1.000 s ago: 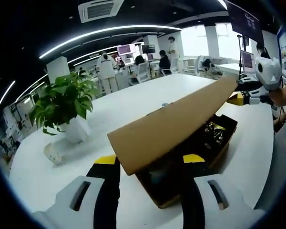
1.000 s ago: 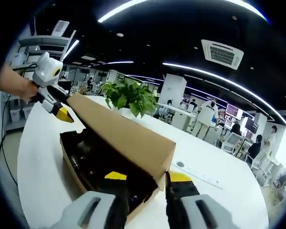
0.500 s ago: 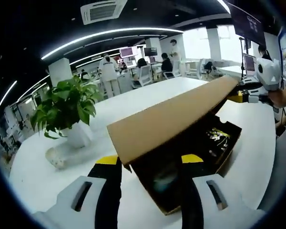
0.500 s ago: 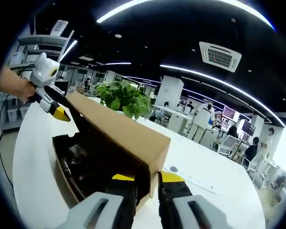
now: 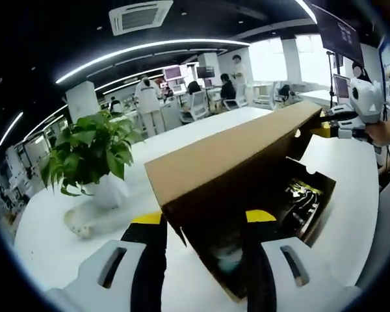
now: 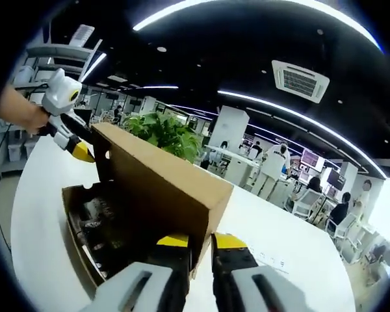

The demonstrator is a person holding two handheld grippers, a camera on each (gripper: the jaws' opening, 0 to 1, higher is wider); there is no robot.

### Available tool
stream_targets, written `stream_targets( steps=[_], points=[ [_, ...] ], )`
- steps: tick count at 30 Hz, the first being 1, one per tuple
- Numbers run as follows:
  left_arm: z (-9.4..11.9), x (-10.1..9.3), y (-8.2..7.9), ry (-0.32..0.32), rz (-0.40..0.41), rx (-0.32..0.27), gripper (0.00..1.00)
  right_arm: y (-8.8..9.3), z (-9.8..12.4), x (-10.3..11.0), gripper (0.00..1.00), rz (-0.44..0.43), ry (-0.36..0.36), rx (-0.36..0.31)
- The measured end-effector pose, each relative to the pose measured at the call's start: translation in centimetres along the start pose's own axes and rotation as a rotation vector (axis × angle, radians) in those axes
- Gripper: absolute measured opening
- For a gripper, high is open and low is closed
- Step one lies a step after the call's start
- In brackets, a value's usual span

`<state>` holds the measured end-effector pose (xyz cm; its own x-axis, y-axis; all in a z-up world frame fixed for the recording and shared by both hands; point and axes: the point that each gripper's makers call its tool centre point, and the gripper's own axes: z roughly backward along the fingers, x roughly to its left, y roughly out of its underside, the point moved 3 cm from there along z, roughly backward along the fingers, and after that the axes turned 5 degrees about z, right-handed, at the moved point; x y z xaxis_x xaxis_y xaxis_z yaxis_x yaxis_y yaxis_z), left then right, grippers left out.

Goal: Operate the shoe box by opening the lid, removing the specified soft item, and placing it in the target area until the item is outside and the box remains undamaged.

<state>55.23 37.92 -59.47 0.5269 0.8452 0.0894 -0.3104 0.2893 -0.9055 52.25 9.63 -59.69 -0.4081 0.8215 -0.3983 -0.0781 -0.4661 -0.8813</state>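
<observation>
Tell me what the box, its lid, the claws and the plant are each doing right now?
Shoe box: open, dark stuff inside.
Lid: tipped up, held at both ends.
Left claw: shut on the lid's far corner.
Right claw: shut on the lid's near edge.
Plant: upright in a white pot.

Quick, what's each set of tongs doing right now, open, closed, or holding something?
Left tongs: closed on one end of the box lid.
Right tongs: closed on the other end of the lid.
</observation>
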Motion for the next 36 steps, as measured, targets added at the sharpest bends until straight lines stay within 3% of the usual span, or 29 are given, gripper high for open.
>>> stream_targets(
  steps=[11,36],
  points=[
    [-0.8,1.0,-0.8,-0.014,-0.005,-0.014,0.37,0.0,-1.3,-0.8,0.05,0.010,0.005,0.008],
    [-2.1,1.7,-1.5,-0.012,-0.020,-0.024,0.38,4.7,-3.5,0.1,0.00,-0.003,-0.048,0.119]
  ],
)
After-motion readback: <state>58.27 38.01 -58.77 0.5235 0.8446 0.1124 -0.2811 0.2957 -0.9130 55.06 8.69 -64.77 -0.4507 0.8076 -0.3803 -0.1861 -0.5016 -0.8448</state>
